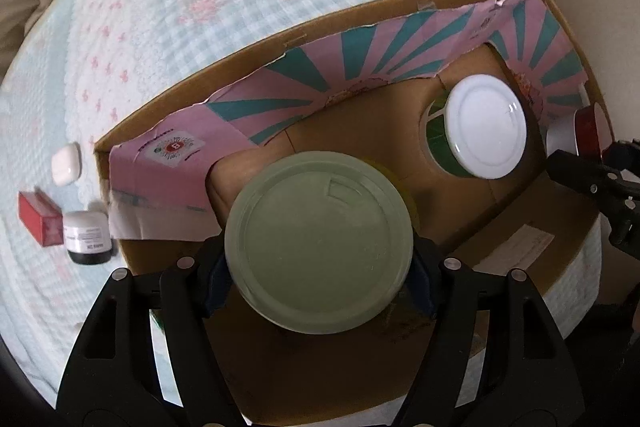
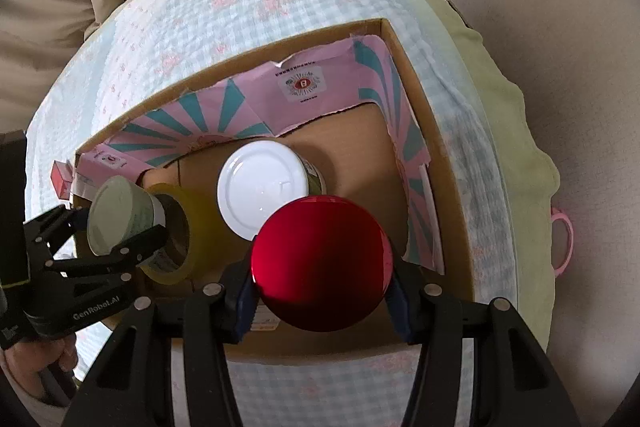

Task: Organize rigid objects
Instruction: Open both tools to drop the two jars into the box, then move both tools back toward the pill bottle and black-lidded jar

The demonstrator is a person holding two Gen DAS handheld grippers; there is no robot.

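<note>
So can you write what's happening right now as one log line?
left gripper: shut on pale green-lidded jar | right gripper: shut on shiny red-lidded jar | both over cardboard box | white-lidded jar: inside

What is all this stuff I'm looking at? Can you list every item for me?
Cardboard box: one, brown with pink and teal paper lining, on the bed.
Checked bedspread: one, pale blue and white with pink flowers, under the box.
White-lidded jar: one, green label, standing inside the box.
Tape roll: one, yellowish, inside the box.
Green-lidded jar: one, pale green, held over the box.
Red-lidded jar: one, glossy red, held over the box.
Small white case: one, on the bedspread left of the box.
Red carton: one, beside it.
White and black jar: one, by the box corner.
Left gripper: black, jaws clamped on the green-lidded jar.
Right gripper: black, jaws clamped on the red-lidded jar.
</note>
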